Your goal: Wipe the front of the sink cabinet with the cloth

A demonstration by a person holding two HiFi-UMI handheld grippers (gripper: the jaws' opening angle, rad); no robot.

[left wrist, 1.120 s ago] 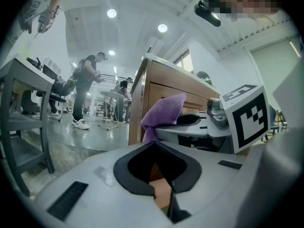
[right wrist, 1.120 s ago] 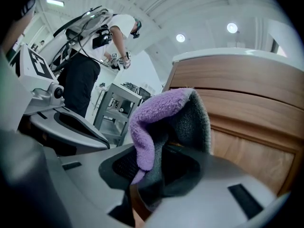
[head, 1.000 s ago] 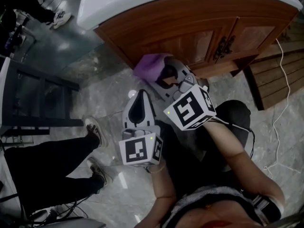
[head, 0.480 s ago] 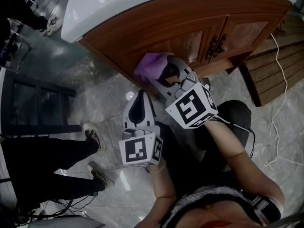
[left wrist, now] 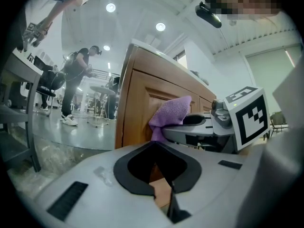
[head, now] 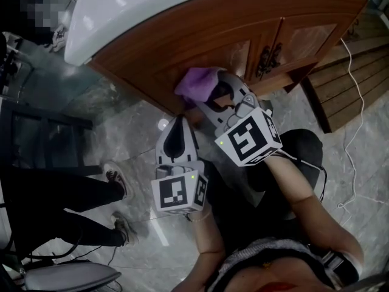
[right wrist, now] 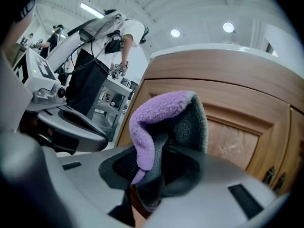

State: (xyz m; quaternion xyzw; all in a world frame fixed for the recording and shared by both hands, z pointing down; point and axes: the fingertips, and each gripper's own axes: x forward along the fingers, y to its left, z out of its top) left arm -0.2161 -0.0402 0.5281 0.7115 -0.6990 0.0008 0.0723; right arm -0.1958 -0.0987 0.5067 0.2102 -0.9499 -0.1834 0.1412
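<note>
A purple cloth [head: 199, 83] with a grey underside [right wrist: 161, 122] is pinched in my right gripper [head: 214, 96], which is shut on it. The cloth presses against the left door panel of the brown wooden sink cabinet [head: 200, 38] under a white countertop [head: 121, 11]. The left gripper view shows the cloth [left wrist: 171, 115] against the cabinet front [left wrist: 137, 108]. My left gripper [head: 178, 135] hangs lower and to the left, shut, with nothing between its jaws, clear of the cabinet.
Dark metal handles [head: 264, 59] sit where the two cabinet doors meet. A bystander's legs and shoes [head: 115, 181] stand on the marble floor at left, beside a dark rack [head: 36, 139]. A white cable [head: 355, 132] trails on the floor at right.
The view has shifted so the cabinet sits lower and nearer. My right gripper with the cloth now rests on the door panel rather than just below it. The bystander's feet moved.
</note>
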